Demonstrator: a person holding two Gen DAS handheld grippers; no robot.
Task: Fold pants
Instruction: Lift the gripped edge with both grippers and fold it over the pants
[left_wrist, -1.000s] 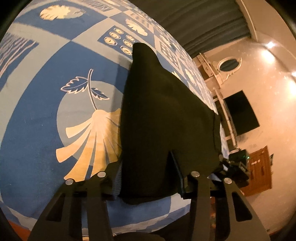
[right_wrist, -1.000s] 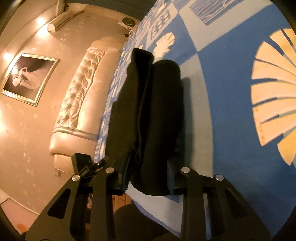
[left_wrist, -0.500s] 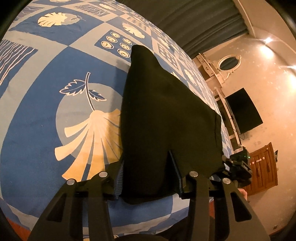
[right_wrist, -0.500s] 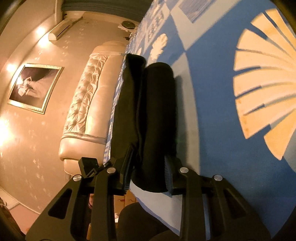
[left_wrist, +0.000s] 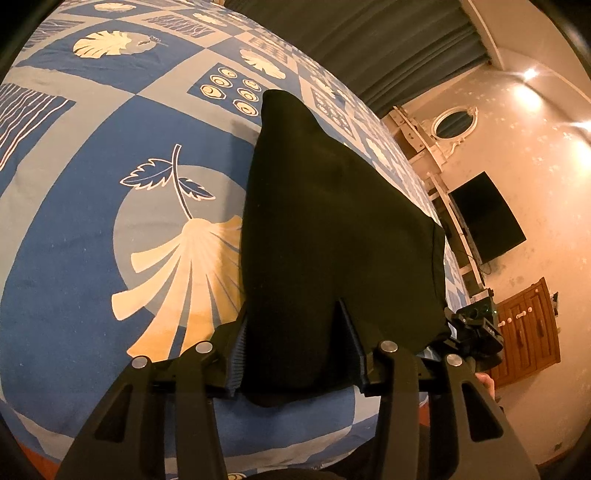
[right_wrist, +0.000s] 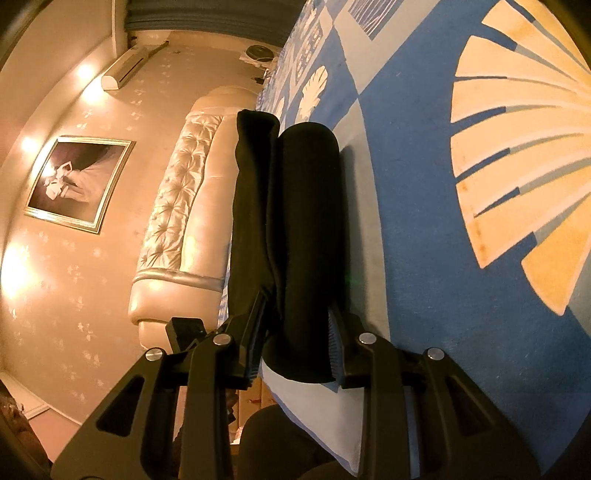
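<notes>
Both grippers angled down over the bed (left_wrist: 92, 258), left gripper (left_wrist: 295, 343) and right gripper (right_wrist: 295, 332) jaws each clamped on near edge of folded black pants (left_wrist: 325, 229) lying on bedspread.

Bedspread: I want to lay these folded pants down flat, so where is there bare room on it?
The bedspread lies bare beside the black pants, over the fan-leaf print and toward the curtain. The near bed edge is crowded: both claws, left and right, grip fabric there.
</notes>
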